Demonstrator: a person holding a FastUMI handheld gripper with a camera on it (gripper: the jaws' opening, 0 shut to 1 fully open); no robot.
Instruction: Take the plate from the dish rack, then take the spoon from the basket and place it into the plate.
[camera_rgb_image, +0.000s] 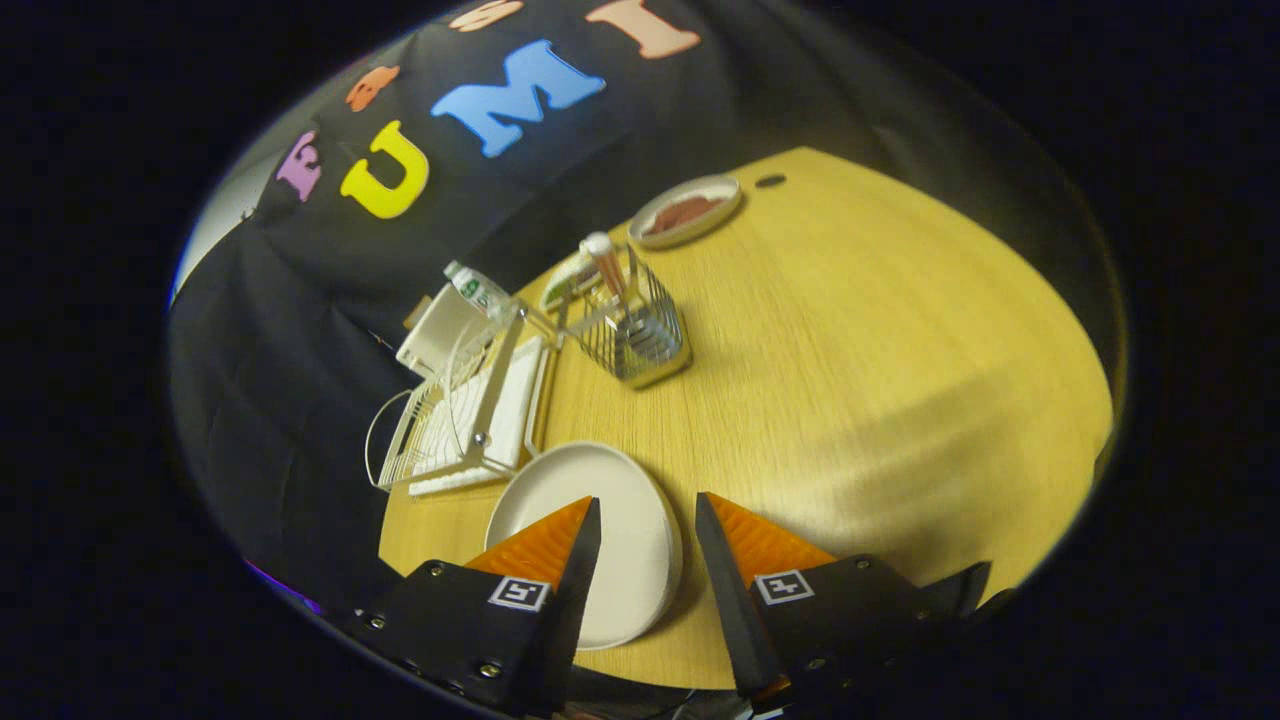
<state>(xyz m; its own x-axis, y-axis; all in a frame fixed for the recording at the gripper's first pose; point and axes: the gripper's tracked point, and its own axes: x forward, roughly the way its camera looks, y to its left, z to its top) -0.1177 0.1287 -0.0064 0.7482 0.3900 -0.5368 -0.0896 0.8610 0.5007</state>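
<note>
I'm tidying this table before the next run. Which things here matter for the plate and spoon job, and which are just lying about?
Job: white plate, spoon, wire basket, dish rack, open hand-held gripper above the plate.

Lying about: bottle, dish with reddish contents, small green-rimmed dish.

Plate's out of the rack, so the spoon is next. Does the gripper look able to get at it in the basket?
Probably yes. The gripper is open over the plate; the spoon stands handle-up in the wire basket beyond, with bare table between.

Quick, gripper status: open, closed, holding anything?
Gripper: open, holding nothing; fingers apart over the white plate lying on the table.
</note>
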